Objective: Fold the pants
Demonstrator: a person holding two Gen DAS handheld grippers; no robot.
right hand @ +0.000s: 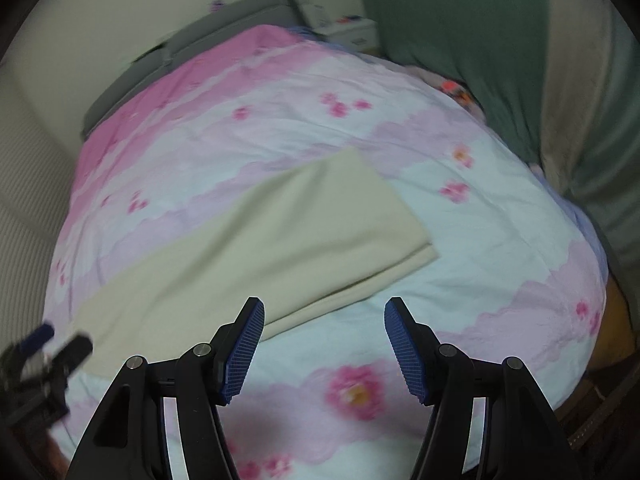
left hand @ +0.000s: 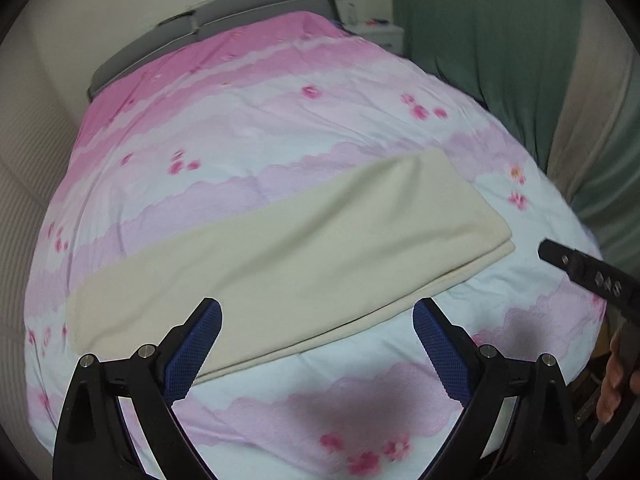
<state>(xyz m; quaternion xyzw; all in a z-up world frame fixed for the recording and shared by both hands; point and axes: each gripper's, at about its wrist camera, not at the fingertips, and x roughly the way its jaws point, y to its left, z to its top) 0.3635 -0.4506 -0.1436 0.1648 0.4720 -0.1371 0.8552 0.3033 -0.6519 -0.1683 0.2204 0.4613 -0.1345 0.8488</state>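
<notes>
Pants [left hand: 280, 256], cream-coloured and folded into a long strip, lie flat across the bed, running from its left edge up toward the right. We see them on a quilt [left hand: 248, 128] banded in pink, lilac and pale blue with pink flowers. Our left gripper [left hand: 318, 344] hangs above the near edge of the strip with its jaws spread wide and nothing between them; the blue pads [left hand: 196, 344] touch no cloth. Our right gripper [right hand: 324, 344] hovers over the quilt just beside the near edge of the pants, its jaws apart and empty too. In the left wrist view a hand [left hand: 614, 380] shows at the right edge. A grey headboard [left hand: 224, 12] stands at the far end of the bed, and a green curtain [left hand: 488, 40] hangs to the right.
</notes>
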